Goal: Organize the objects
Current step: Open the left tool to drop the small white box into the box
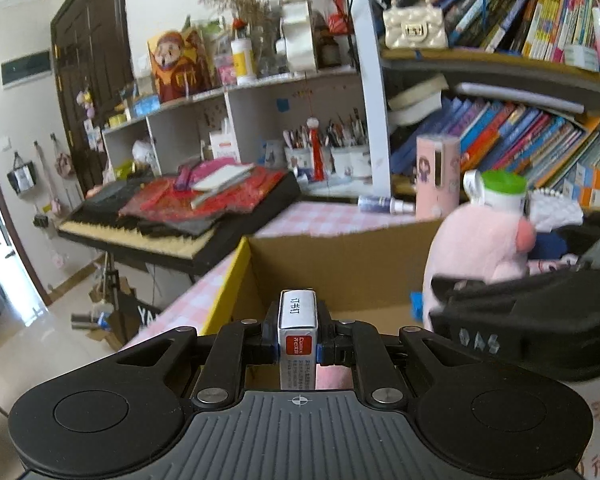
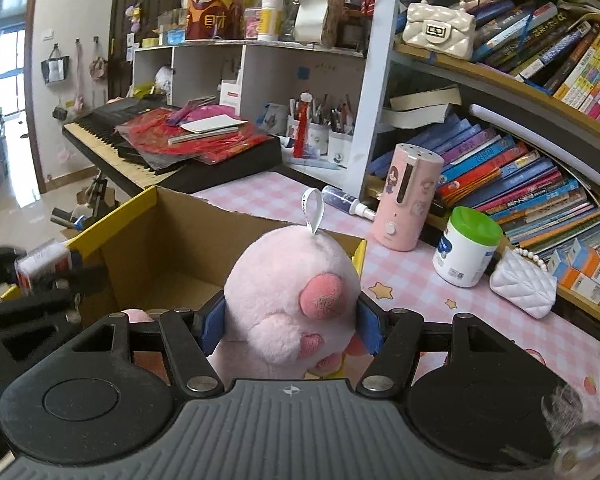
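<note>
While the left hand-held gripper [image 1: 298, 346] pinches a Comix staple box [image 1: 298, 338], the right [image 2: 290, 328] clamps a pink plush [image 2: 288, 300].

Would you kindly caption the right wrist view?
Right tongs grip a pink plush toy beside the open cardboard box.

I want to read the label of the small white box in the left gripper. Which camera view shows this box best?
The left wrist view: the small white box sits sharp and centred, clamped in the left gripper, its red label facing the camera. In the right wrist view the box is only a blurred shape at the left edge.
</note>
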`<action>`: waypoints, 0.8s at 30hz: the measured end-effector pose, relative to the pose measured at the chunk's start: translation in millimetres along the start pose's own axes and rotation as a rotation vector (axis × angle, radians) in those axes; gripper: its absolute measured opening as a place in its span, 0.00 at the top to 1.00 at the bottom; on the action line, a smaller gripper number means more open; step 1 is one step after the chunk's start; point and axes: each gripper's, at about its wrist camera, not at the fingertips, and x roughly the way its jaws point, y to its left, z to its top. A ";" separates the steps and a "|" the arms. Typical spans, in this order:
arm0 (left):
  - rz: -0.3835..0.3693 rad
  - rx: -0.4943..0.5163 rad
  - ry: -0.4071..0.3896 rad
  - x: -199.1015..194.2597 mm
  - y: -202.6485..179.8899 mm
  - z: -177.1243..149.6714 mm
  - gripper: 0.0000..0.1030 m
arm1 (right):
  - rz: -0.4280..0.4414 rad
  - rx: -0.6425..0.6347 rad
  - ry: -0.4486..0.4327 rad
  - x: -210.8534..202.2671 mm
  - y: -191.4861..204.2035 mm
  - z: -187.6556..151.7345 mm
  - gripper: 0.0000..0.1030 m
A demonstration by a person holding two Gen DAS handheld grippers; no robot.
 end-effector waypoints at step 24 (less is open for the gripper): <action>0.029 0.039 0.142 48.2 -3.5 -18.6 0.85 | 0.047 -0.035 0.004 18.4 0.3 8.4 0.39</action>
